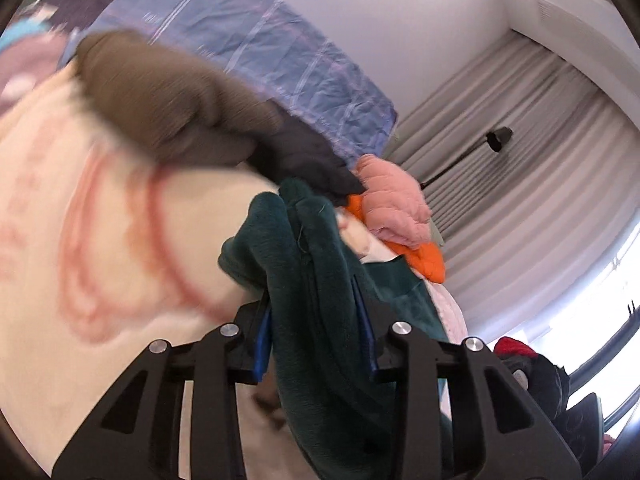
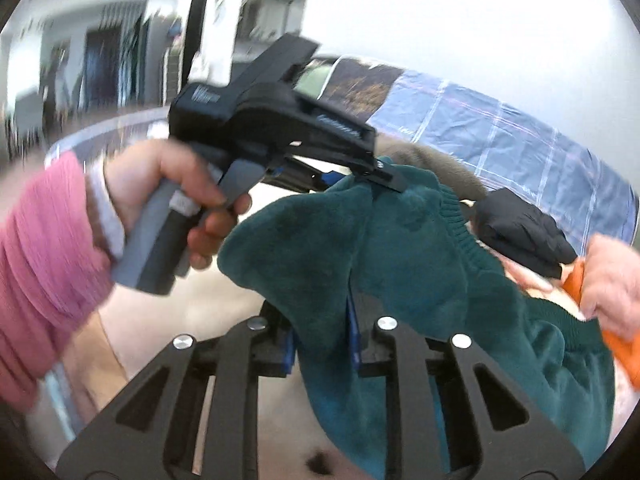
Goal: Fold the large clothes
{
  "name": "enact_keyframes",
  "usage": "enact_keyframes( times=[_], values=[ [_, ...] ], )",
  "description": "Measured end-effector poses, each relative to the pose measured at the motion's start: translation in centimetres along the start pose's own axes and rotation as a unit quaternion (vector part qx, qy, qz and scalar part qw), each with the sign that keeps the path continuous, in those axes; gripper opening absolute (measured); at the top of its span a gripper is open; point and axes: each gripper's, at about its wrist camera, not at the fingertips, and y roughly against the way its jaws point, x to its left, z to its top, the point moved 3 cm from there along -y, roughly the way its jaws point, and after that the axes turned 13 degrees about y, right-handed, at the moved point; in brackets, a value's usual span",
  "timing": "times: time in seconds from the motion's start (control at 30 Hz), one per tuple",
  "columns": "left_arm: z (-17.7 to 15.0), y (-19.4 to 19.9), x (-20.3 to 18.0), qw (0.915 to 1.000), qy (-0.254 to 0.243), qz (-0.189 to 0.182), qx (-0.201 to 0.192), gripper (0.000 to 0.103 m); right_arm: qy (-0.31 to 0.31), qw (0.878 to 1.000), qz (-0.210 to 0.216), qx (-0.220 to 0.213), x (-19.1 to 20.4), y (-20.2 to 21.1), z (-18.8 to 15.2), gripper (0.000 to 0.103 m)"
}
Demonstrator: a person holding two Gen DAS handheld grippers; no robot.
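Left tool (image 1: 316, 320) and right tool (image 2: 320, 344) both clenched on green fleece garment (image 2: 400, 248). Soft, bulky, limp; best gripped at ribbed hem.

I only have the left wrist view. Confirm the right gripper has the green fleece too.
Observer: Yes. In the right wrist view the right gripper is shut on the green fleece.
Operator: Tell me where my left gripper sits relative to it.
Observer: The left gripper pinches the fleece's upper edge, just above and beyond the right one.
Operator: Report what's holding it.
Observer: A bare hand with a pink sleeve grips its grey handle.
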Motion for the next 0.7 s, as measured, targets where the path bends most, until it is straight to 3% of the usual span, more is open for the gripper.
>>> enact_keyframes(
  times=[0.17,0.4,0.47,0.7],
  values=[
    [1.3,-1.2,-7.3,0.9983,-0.057,-0.011,-0.005,0.036,-0.081,0.995,0.003,-0.056,-5.3,4.7,0.3,0.018],
    [0.8,-5.0,-18.7,0.9876,-0.154,-0.026,0.012,0.035,-0.176,0.975,-0.019,-0.134,-13.5,12.4,-2.2,0.016],
    [-0.1,-6.7,-21.8,0.9836,-0.174,-0.037,0.027,0.026,-0.205,0.967,-0.028,-0.150,-15.7,14.9,-4.0,0.015],
    [-4.7,-17.7,-29.2,0.9645,-0.243,-0.019,0.102,0.025,-0.350,0.922,-0.028,-0.163,-23.0,20.1,-13.6,0.013]
  ],
)
